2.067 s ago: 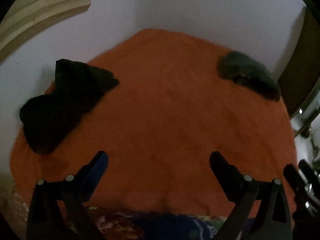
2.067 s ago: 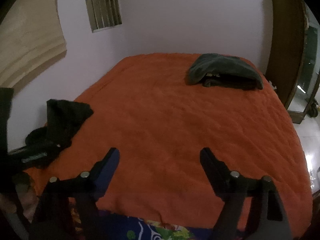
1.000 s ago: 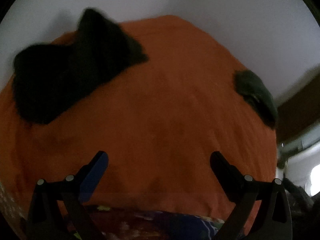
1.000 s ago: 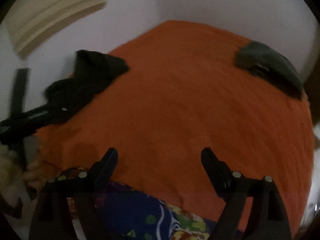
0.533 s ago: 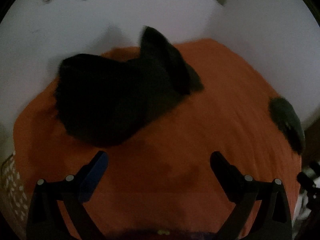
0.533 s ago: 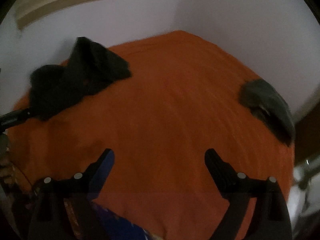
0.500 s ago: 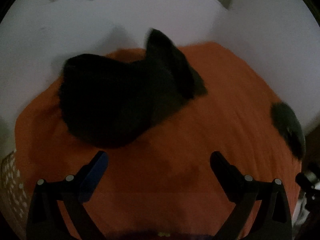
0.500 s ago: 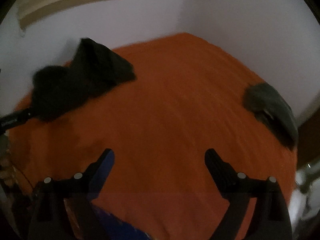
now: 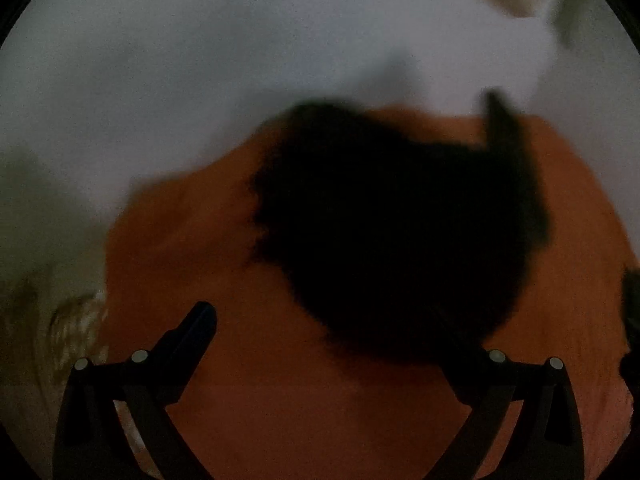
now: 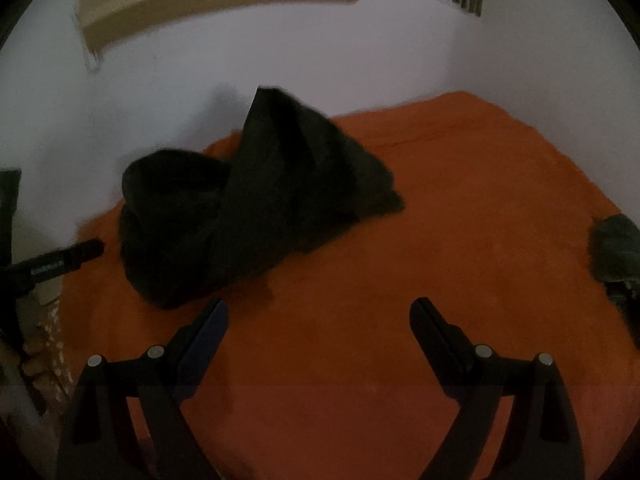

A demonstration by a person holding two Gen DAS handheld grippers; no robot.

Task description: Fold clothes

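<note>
We see the black garment [image 10: 256,208] heaped on the orange bedspread [image 10: 460,240] near the wall. Our left tongs [image 9: 332,320] gape just before the heap, empty; our right tongs [image 10: 318,312] gape beside it, empty too.

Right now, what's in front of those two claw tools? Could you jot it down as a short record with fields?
surface: orange bedspread on a bed against a pale wall
main item: black clothing heap, crumpled, one part peaked up, near the bed's wall-side edge
second item: dark grey garment, bunched at the right edge of the right view
left gripper: jaws wide apart, nothing between them, black heap just ahead
right gripper: jaws wide apart, nothing held, over bare bedspread
folding: not yet begun
picture quality: dim, left view blurred
</note>
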